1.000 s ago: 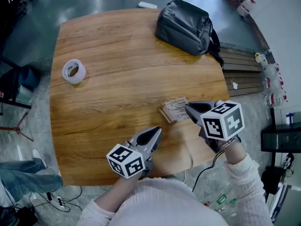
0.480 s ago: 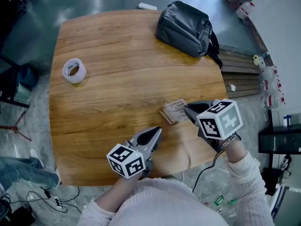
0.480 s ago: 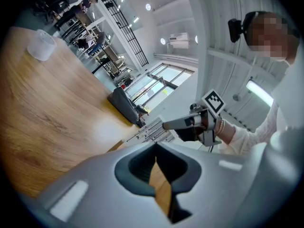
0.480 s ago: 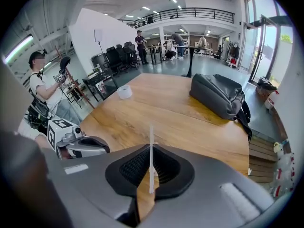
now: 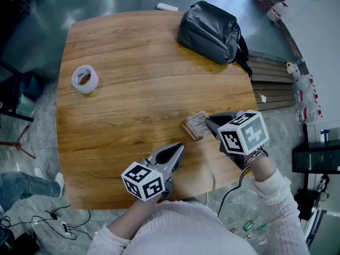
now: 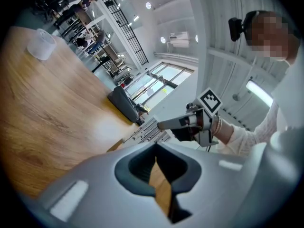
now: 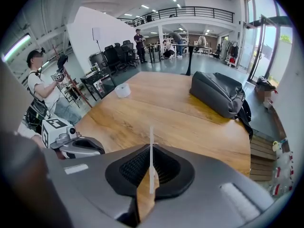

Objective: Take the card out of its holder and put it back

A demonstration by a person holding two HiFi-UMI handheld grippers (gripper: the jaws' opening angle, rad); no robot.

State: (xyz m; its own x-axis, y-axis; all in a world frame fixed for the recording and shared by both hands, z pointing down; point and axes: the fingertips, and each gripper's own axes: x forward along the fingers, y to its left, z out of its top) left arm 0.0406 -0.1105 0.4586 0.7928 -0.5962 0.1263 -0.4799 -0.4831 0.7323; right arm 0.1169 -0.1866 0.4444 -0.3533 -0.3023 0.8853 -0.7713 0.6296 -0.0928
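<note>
Up close, the right tool was tilted nose-down toward the desk. Its marker cube rode on top, and the wrist behind it was bent back toward a white sleeve at the near right edge. Its jaws were nearly together, pinched on the card. In the right gripper view the card stood edge-on between the pads as a thin white strip rising past the tips. In the head view the printed card overlapped a brown holder lying on the desk just left of the tool's tips. Whether the card sat in the holder or was clear of it could not be told.

The left tool lay close to level over the near part of the desk, pointing far and to the right, with the forearm running back to the person's body. Its own view showed the tips closed together with nothing between them, only the wood grain behind.

A roll of tape sat at the left of the desk and a grey bag at the far right.
</note>
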